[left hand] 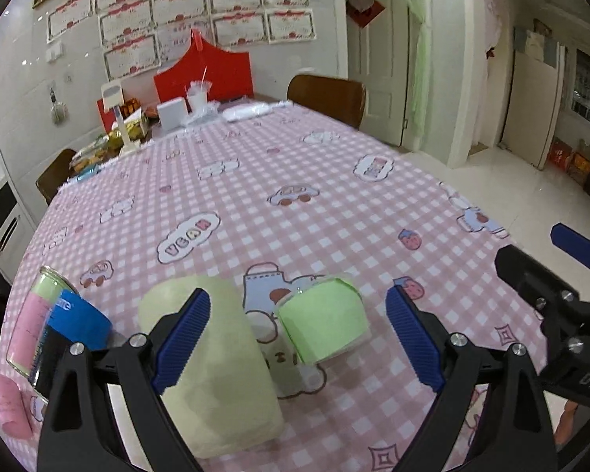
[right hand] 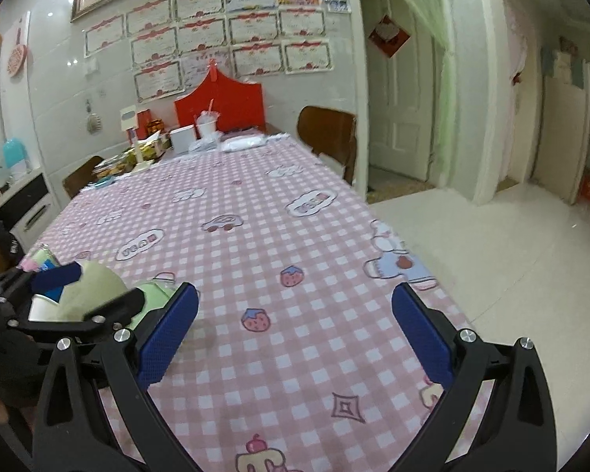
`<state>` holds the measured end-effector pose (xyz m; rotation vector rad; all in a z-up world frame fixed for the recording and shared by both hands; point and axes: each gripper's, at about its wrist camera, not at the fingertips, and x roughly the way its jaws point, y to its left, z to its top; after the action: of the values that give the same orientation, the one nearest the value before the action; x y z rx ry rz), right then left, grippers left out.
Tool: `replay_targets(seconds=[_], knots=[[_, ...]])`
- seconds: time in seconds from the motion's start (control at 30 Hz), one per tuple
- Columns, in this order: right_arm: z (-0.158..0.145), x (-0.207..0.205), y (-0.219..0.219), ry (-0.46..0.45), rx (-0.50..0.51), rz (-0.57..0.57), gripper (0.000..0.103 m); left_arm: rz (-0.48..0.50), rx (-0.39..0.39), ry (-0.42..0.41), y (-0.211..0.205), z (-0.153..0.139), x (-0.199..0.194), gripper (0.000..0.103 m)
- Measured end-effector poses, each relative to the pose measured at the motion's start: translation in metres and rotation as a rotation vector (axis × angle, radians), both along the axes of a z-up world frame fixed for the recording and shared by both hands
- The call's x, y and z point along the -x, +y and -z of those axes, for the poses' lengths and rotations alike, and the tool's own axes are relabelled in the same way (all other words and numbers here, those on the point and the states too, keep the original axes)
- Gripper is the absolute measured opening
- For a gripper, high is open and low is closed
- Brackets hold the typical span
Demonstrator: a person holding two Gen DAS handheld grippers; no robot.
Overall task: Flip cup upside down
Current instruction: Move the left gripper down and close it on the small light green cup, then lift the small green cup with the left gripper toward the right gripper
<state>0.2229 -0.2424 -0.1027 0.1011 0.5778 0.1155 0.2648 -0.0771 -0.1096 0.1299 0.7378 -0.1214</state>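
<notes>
Blue ribbed pads line both fingers of the left gripper (left hand: 297,338), which is spread wide in the lower half of the left wrist view and holds nothing. Between its fingers, on the pink checked tablecloth (left hand: 295,196), a green cup (left hand: 322,320) lies on its side near the middle of the frame, touching neither pad. A larger pale yellow cup (left hand: 216,369) lies beside it, partly behind the left finger; I cannot tell if they touch. At the lower left stands a clear jar (left hand: 39,322) with pink, green and blue rolls inside.

The right gripper (right hand: 295,334) is also spread wide and empty, above bare cloth in the lower part of its own view. That view shows the green cup (right hand: 153,293) only as a small piece at the left edge, behind the other gripper's finger. The left view shows the right gripper (left hand: 562,271) at the right edge
</notes>
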Motion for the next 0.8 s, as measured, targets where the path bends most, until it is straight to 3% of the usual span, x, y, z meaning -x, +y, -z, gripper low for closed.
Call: replay_targets(seconds=[0.2, 0.43, 0.57, 0.7, 0.8], knots=[[0.004, -0.017, 0.001, 0.034, -0.018, -0.065, 0.095, -0.011, -0.005, 0.072, -0.012, 0.012, -0.012, 0.088], [0.014, -0.035, -0.004, 0.07, -0.032, -0.099, 0.095, -0.055, -0.027, 0.123, -0.019, 0.028, -0.03, 0.077], [0.022, -0.045, -0.003, 0.105, -0.037, -0.128, 0.095, -0.078, -0.073, 0.112, -0.024, 0.031, -0.034, 0.075], [0.025, -0.052, -0.006, 0.139, -0.067, -0.156, 0.095, -0.078, -0.126, 0.099, -0.033, 0.033, -0.038, 0.059], [0.025, -0.054, -0.007, 0.145, -0.068, -0.163, 0.095, -0.08, -0.133, 0.099, -0.035, 0.033, -0.04, 0.059]])
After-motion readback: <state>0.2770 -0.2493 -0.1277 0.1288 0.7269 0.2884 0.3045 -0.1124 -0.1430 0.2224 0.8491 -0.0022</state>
